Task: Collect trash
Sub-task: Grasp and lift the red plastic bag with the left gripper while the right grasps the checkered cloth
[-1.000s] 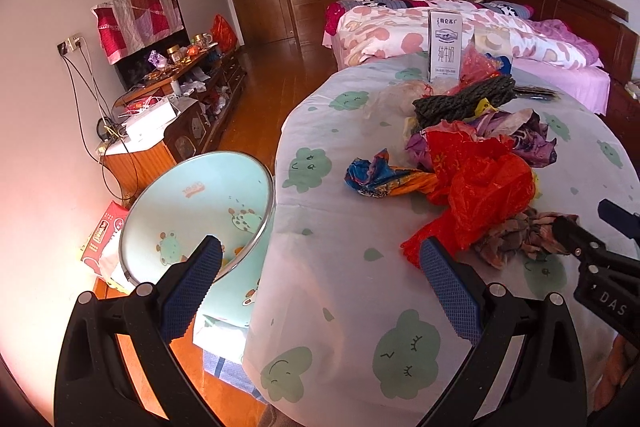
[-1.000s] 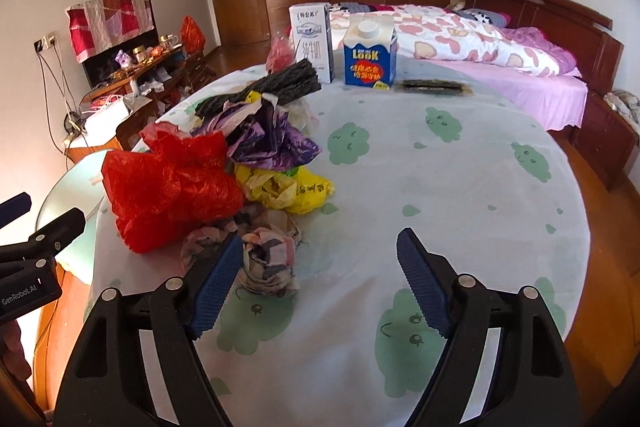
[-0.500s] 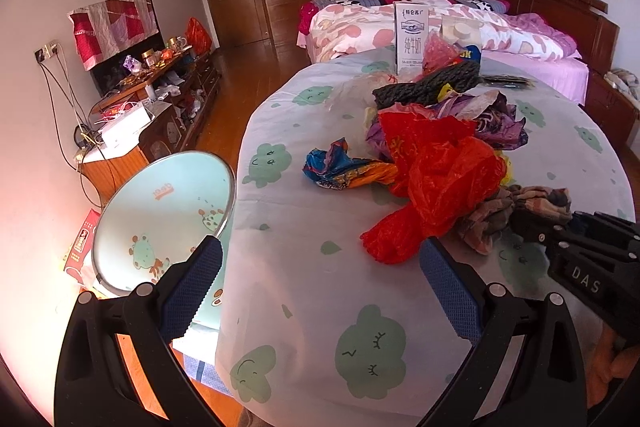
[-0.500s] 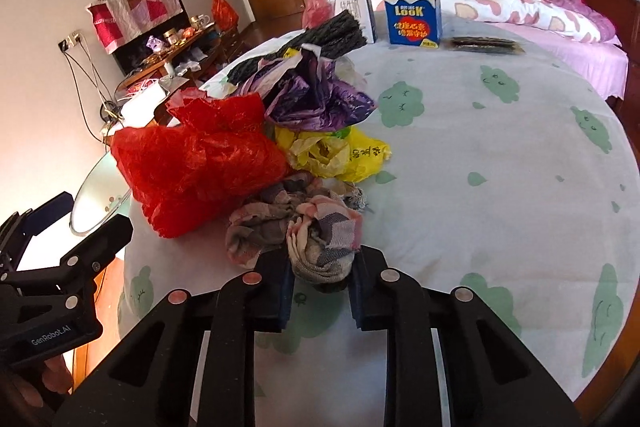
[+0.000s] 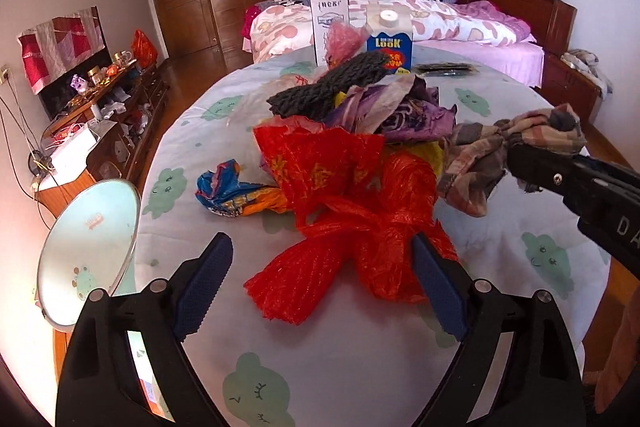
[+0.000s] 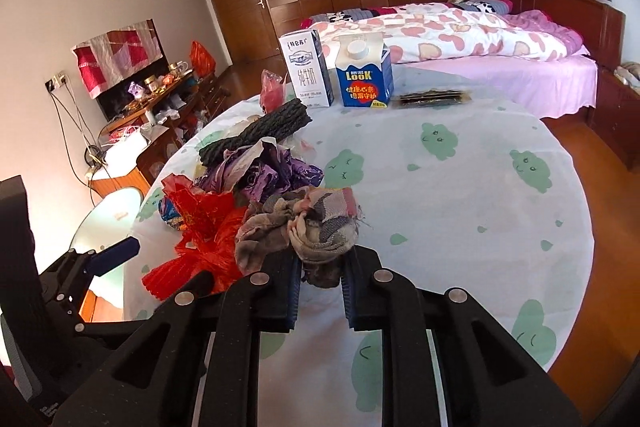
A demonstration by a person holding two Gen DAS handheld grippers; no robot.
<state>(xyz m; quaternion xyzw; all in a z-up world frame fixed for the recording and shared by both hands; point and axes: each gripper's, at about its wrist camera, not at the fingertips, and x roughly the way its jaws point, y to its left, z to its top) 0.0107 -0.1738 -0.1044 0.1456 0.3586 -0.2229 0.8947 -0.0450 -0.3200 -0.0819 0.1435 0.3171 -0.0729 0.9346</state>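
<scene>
Bedroom table holds trash; right tool pinches rag, left tool narrowing, spread.

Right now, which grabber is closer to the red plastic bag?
Left. The left gripper is open with its fingers either side of the red plastic bag's near end. The right gripper is beside the bag, shut on the plaid rag.

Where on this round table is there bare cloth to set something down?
Free: the wide stretch of tablecloth right of the trash heap, in front of the blue LOOK carton. Crowded: the left side, with the red plastic bag, purple wrapper and black knitted roll.
</scene>
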